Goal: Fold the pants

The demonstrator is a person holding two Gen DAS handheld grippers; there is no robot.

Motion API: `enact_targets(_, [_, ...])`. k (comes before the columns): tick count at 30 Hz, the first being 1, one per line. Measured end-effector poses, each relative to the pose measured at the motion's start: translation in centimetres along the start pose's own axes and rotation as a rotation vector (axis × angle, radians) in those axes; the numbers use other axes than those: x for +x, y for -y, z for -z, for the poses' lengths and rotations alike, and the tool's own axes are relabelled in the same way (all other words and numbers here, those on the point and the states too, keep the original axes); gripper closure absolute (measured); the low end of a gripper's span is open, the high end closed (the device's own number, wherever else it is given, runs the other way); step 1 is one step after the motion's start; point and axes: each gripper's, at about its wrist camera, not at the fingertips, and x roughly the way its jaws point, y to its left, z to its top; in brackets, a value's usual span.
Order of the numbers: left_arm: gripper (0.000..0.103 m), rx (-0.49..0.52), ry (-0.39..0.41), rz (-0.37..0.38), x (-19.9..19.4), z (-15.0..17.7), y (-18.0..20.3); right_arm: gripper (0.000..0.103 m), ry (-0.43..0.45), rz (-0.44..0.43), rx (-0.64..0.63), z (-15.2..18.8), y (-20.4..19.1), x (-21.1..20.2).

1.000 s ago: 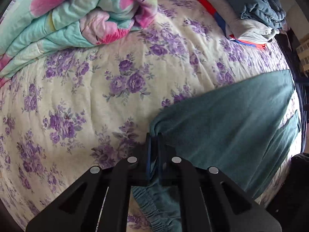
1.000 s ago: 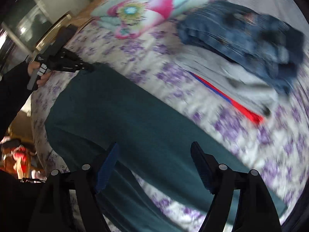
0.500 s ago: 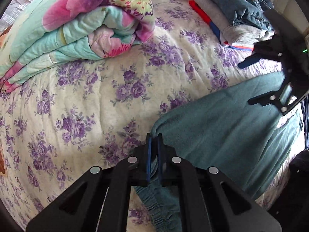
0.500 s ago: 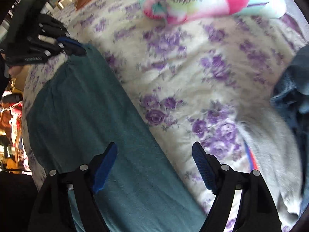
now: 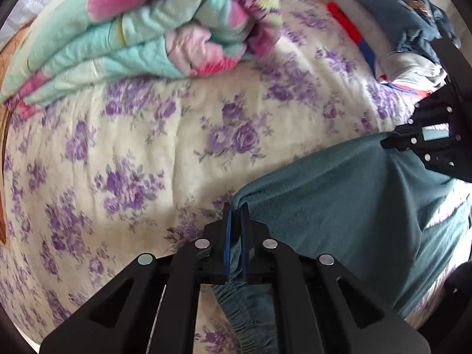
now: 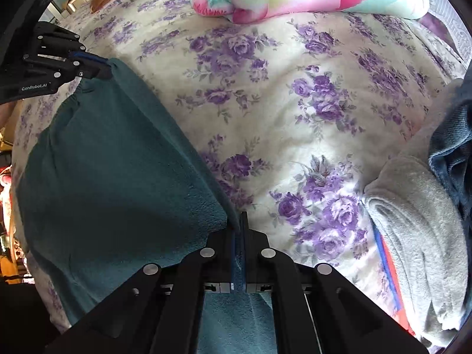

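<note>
Left wrist view: the left hand-held gripper [image 5: 234, 230] is clenched on the elastic waistband corner of the teal pants [image 5: 339, 200], which lie on a bed [image 5: 147, 153] with a purple-flowered cover. The pants stretch away to the right, their long axis running toward the right hand-held gripper [image 5: 395, 140] at the far end. A folded pastel quilt [image 5: 141, 32] and a pile of folded clothes [image 5: 392, 29] sit beyond.

Right wrist view: the right hand-held gripper [image 6: 239, 236] has just been closing and now pinches the pants' [image 6: 118, 171] upper edge near the leg end. The cloth runs up and left to the left hand-held gripper [image 6: 97, 67]. Each hand holds its own end, so the fold probably means bringing one end over to the other.
</note>
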Motion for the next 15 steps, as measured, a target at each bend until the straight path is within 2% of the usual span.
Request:
enact_targets(4, [0.098, 0.030, 0.056, 0.006, -3.3, 0.7, 0.9, 0.100, 0.058, -0.056, 0.035, 0.5, -0.1, -4.1])
enact_targets(7, [0.098, 0.055, 0.097, 0.013, -6.3, 2.2, 1.6, 0.100, 0.105, -0.089, 0.031, 2.1, -1.4, -7.9])
enact_targets(12, [0.098, 0.077, 0.122, 0.016, -10.2, 6.9, 3.1, 0.100, 0.122, -0.136, -0.026, 6.4, -5.5, -11.6])
enact_targets(15, [0.098, 0.083, 0.113, 0.022, -10.8, 10.6, 4.6, 0.100, 0.092, -0.174, -0.075, 9.0, -9.0, -11.4])
